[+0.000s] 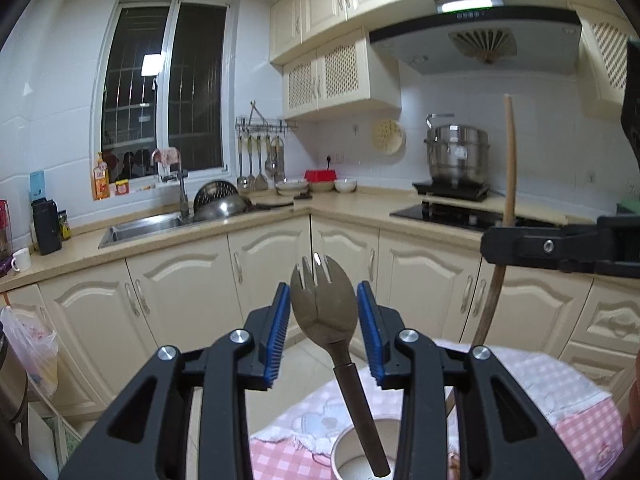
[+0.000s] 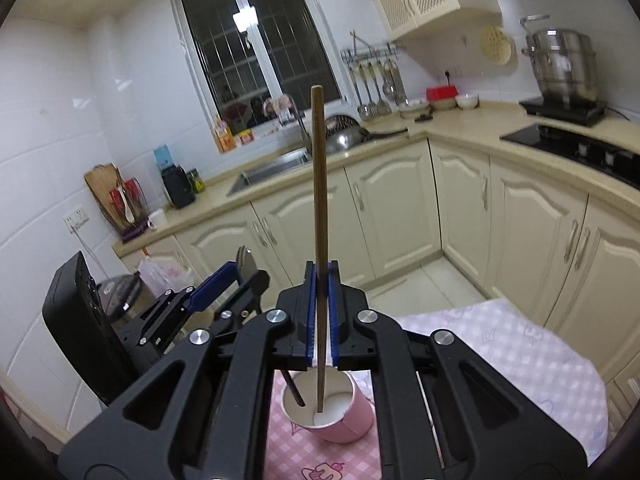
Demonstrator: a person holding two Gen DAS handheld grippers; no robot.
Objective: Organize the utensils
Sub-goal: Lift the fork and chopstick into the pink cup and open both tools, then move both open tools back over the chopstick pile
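Note:
My left gripper (image 1: pixel 323 292) is shut on a metal spork (image 1: pixel 324 312), its blue pads against the sides of the head. The prongs point up, and the dark handle slants down into a pink cup (image 1: pixel 352 452). My right gripper (image 2: pixel 321 268) is shut on a wooden chopstick (image 2: pixel 319 184) that stands nearly upright with its lower end inside the pink cup (image 2: pixel 344 424). In the right wrist view the left gripper (image 2: pixel 246 272) shows at the left, and the spork handle's tip (image 2: pixel 296 396) rests in the cup. In the left wrist view the right gripper (image 1: pixel 500 246) holds the chopstick (image 1: pixel 510 152) at the right.
The cup stands on a table under a pink checked cloth (image 2: pixel 500 360). Cream kitchen cabinets (image 1: pixel 260 264) and a counter with a sink (image 1: pixel 140 228) and stove (image 1: pixel 460 212) lie beyond. A plastic bag (image 1: pixel 28 344) hangs at the left.

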